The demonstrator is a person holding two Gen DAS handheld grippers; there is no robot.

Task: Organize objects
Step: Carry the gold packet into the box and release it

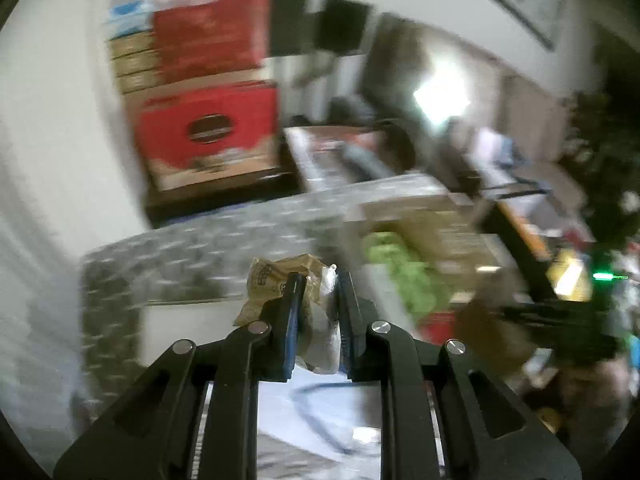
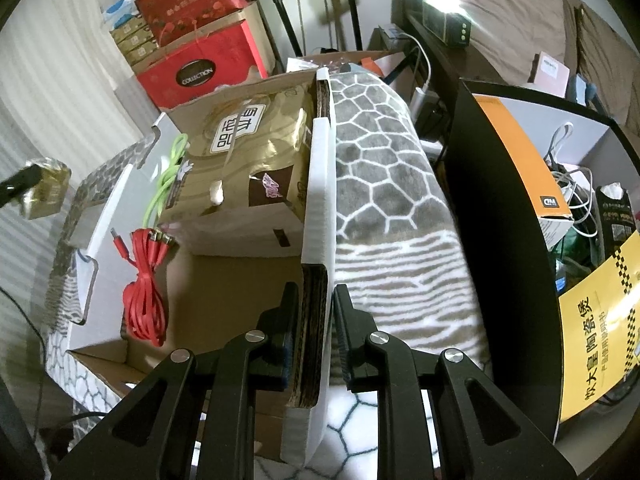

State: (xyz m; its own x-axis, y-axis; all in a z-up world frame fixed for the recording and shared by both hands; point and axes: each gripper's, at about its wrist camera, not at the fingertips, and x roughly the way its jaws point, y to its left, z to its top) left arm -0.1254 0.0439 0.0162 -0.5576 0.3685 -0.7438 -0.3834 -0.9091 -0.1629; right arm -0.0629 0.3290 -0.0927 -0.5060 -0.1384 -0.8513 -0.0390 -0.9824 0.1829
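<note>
left hand-held gripper [image 1: 317, 280] clamps a crinkled gold packet [image 1: 276, 284]; right hand-held gripper [image 2: 316, 294] pinches the patterned storage box [image 2: 384, 184] by its wall.

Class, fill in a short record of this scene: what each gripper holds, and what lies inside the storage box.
left gripper: shut on crinkled gold-brown snack packet
right gripper: shut on white-edged cardboard wall of the patterned storage box
box contents: red coiled cable, green cable, gold paper bag
left view: motion-blurred
</note>
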